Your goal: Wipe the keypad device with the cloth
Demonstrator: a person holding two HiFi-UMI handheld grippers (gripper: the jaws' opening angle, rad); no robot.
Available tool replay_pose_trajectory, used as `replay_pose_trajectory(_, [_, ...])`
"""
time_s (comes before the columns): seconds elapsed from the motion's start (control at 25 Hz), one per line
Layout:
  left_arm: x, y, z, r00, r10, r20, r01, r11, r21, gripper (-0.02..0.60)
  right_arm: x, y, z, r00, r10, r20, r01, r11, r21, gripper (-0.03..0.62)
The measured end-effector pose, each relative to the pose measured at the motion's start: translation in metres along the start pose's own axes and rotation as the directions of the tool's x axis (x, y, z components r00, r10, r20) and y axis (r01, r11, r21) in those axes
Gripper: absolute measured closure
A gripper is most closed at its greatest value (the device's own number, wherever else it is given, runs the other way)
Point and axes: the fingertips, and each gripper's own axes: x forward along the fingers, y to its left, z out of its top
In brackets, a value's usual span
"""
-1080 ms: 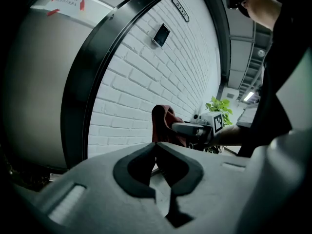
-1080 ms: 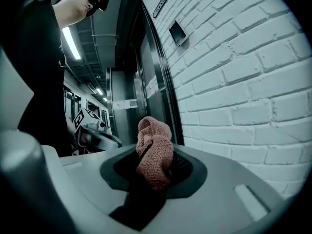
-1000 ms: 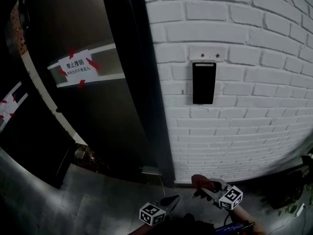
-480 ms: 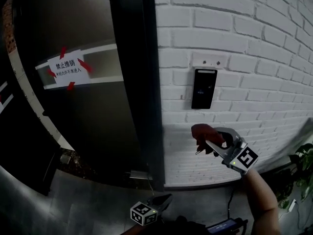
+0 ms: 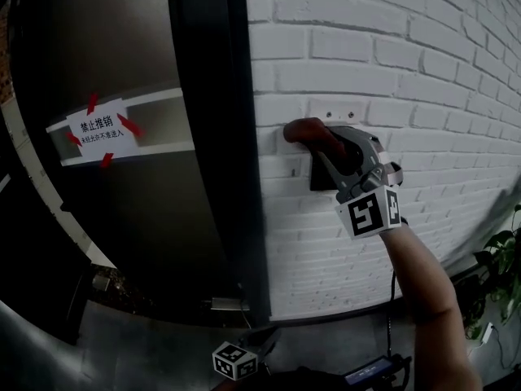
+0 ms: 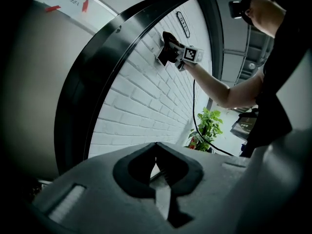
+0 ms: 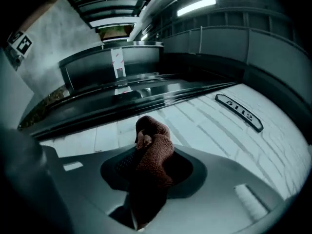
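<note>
Now right gripper [image 5: 316, 141] clamped on cloth [image 5: 301, 129] at keypad device [image 5: 320, 182] top-left corner; wad may snag brick wall [image 5: 423, 72], slip out. Left gripper [image 6: 157, 150] closed, empty.

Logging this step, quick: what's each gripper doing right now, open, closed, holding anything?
Left gripper: closed, nothing between its jaws.
Right gripper: closed on the cloth, up at the keypad device.
</note>
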Motion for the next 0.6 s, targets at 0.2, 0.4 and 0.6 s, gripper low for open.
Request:
replay_pose_trajectory(0.2, [-0.001, 0.008, 0.000, 1.000, 0.003, -0.008, -0.003, 1.000, 0.003, 0.577, -0.024, -0.027, -0.027, 0.994, -0.106, -0.035, 0.107, 0.994, 0.026, 0.476])
replay_pose_trajectory(0.4, [-0.001, 0.008, -0.001, 1.000, -0.002, -0.017, 0.002, 1.000, -0.006, 0.577, -0.034, -0.041, -0.043, 0.958, -0.254, -0.130, 0.254, 0.967, -0.014, 0.496])
replay_pose_trajectory(0.6, [-0.006, 0.015, -0.006, 1.000, 0.005, -0.031, -0.006, 1.000, -0.018, 0.577, -0.017, -0.010, -0.018, 0.967, -0.241, -0.080, 0.230, 0.966, -0.122, 0.499])
